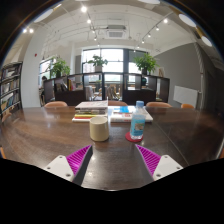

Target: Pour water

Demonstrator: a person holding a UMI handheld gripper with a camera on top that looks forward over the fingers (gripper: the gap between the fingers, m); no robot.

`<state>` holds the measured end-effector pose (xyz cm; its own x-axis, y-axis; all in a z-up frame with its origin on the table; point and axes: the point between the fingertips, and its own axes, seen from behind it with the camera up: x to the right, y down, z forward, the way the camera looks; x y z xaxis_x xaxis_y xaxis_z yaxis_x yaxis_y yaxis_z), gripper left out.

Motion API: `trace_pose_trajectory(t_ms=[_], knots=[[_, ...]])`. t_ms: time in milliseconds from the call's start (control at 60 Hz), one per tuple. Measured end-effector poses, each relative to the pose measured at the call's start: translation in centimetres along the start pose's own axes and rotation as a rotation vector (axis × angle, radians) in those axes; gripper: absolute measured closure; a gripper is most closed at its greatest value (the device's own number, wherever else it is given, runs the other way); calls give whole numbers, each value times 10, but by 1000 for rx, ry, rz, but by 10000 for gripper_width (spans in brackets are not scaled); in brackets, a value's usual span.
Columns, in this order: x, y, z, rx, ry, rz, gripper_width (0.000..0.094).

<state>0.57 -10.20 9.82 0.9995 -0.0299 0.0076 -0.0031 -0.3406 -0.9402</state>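
A cream cup (pixel 99 127) stands on the dark wooden table (pixel 40 135), just ahead of my left finger. To its right a clear water bottle (pixel 138 121) with a blue label and blue cap stands upright on a small red coaster (pixel 134 140). My gripper (pixel 114 160) is open, its magenta pads (pixel 79 158) spread wide apart, with bare table between them. Cup and bottle both lie a short way beyond the fingertips, the cup toward the left finger and the bottle toward the right one.
Books and papers (pixel 90 113) lie on the table behind the cup. Orange chairs (pixel 57 104) line the far side. Beyond are big windows, potted plants (pixel 147 64) and a bookshelf (pixel 10 88) at the left wall.
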Motion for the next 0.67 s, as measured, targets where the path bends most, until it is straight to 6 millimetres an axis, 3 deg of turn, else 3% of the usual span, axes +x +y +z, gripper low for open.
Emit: trace_pose_trajectory(t_ms=[150,383,667], knots=[[-3,-24,-30,49,-4,0,70],[10,-51,-66,98,25,12,71],[23,-62,-84,136,60,20,73]])
